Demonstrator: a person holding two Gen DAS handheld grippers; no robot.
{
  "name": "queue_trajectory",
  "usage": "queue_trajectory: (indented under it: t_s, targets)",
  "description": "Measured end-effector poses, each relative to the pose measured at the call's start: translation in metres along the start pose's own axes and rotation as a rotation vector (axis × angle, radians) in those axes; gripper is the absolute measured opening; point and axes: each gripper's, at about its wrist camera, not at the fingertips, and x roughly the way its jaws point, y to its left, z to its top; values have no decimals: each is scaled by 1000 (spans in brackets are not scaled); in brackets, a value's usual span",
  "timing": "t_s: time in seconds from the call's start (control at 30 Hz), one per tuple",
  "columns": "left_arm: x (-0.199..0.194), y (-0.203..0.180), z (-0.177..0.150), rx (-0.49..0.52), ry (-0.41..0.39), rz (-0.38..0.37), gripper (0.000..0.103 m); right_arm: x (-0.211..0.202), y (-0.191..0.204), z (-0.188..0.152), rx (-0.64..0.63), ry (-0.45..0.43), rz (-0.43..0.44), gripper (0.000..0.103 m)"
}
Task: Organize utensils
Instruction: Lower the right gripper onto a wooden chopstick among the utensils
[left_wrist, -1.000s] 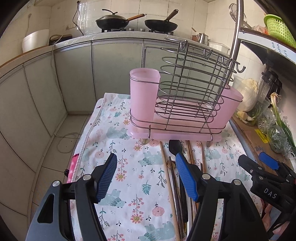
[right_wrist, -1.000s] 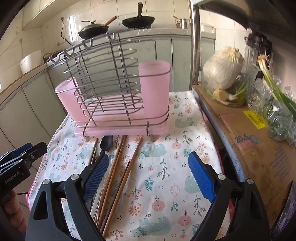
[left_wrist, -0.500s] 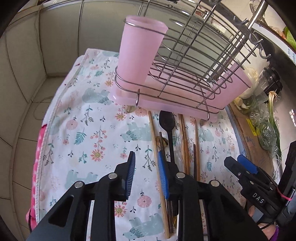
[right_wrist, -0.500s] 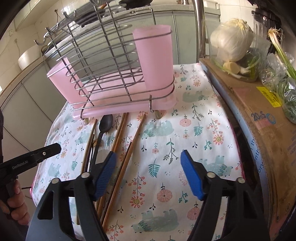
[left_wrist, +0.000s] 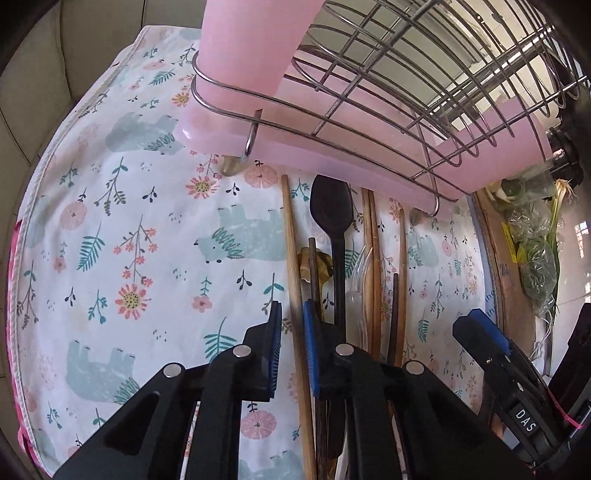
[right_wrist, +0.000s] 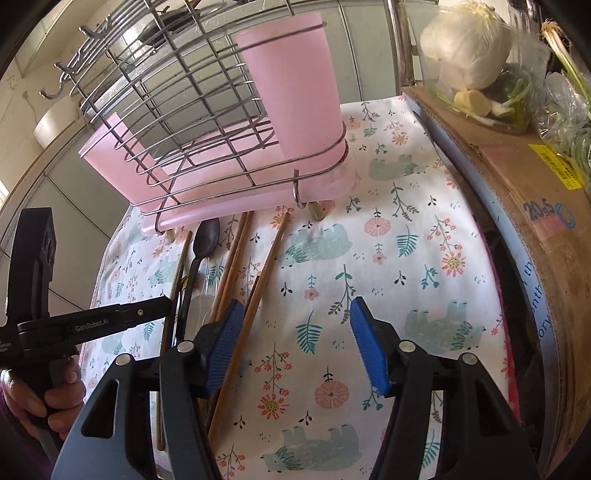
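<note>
Left wrist view. Your left gripper (left_wrist: 291, 354) sits low over the cloth (left_wrist: 140, 206), its blue pads (left_wrist: 275, 350) drawn close on either side of a chopstick (left_wrist: 291, 251). The jaws are nearly together around that stick; whether the pads actually press on it cannot be told. The chopstick is the leftmost piece of the utensil row and runs from below the rack (left_wrist: 388, 96) toward you. Just right of it lie a dark thin stick (left_wrist: 314, 266) over a small tan rest (left_wrist: 314, 264), a black spoon (left_wrist: 330, 210) with its bowl near the rack's pink tray (left_wrist: 332, 166), a clear plastic utensil (left_wrist: 360, 266), and more chopsticks (left_wrist: 373, 236). A pink cup (left_wrist: 251, 48) stands in the rack's near left corner. Your right gripper (left_wrist: 491, 350) shows at lower right, beside the row.

Right wrist view. Your right gripper (right_wrist: 297, 343) hovers above the cloth (right_wrist: 388, 258) with its jaws wide apart and nothing between them. Its left pad (right_wrist: 225, 339) lies just beside the rightmost chopstick (right_wrist: 266, 266), which slants from the rack (right_wrist: 192, 110) toward you. The spoon (right_wrist: 205, 240) and the other chopsticks (right_wrist: 232, 258) lie left of that. Your left gripper (right_wrist: 129, 314) reaches in from the left edge over the far side of the row, held in your hand (right_wrist: 51, 391). A second pink cup (right_wrist: 295, 88) stands at the rack's right end. A cardboard box (right_wrist: 535, 206) with bagged vegetables (right_wrist: 472, 51) borders the cloth at right.
</note>
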Motion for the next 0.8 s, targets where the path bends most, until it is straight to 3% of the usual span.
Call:
queue_trajectory:
  t_s: [0.17,0.4,0.5,0.77,0.8]
  targets:
    - [6,3,1,-27,6,-37,7,9,0,2,21,35,31,61]
    - [-24,10,-7,31,-53,54,6,28,7,12,21,67,22,52]
    - [-29,18,-12,37,-53,91,6,40,10,20,29,83,3,46]
    - [-22,23,-15,67,-30,147,7,69,31,35,-30,86,-106,43]
    - [-20,21,-14,78,-33,157,7,71,34,35,-42,81,-126,37]
